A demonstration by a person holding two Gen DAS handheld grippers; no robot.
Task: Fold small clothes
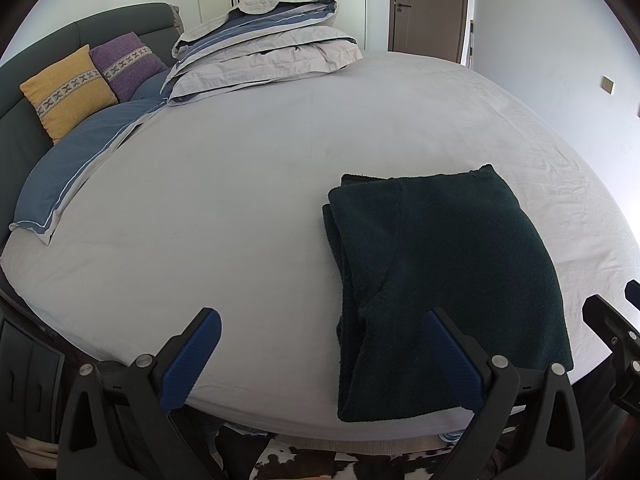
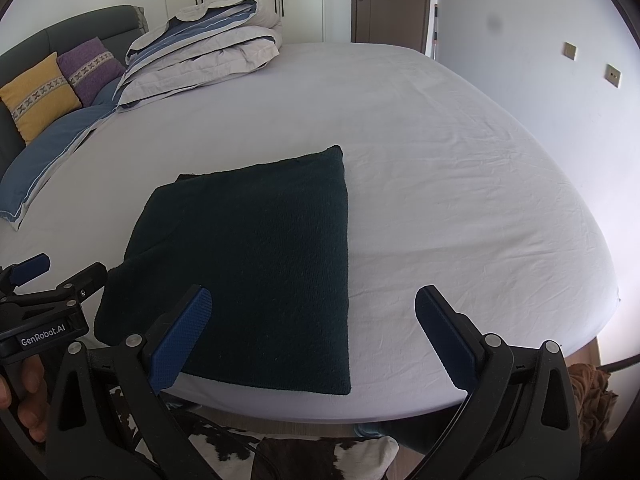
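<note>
The left gripper [image 1: 322, 354] is held wide open, its two blue-padded fingers [image 1: 192, 360] spread far apart and pointing forward over the near edge of the bed, gripping nothing. The right gripper [image 2: 314, 334] is equally spread, both blue pads [image 2: 180, 336] bare and well apart, also at the near edge of the bed. The two grippers sit side by side at about the same height, each showing at the margin of the other's wrist view. A hand [image 2: 24, 384] wraps around the handle of the left gripper, its fingers curled on the black grip at the lower left of the right wrist view.
</note>
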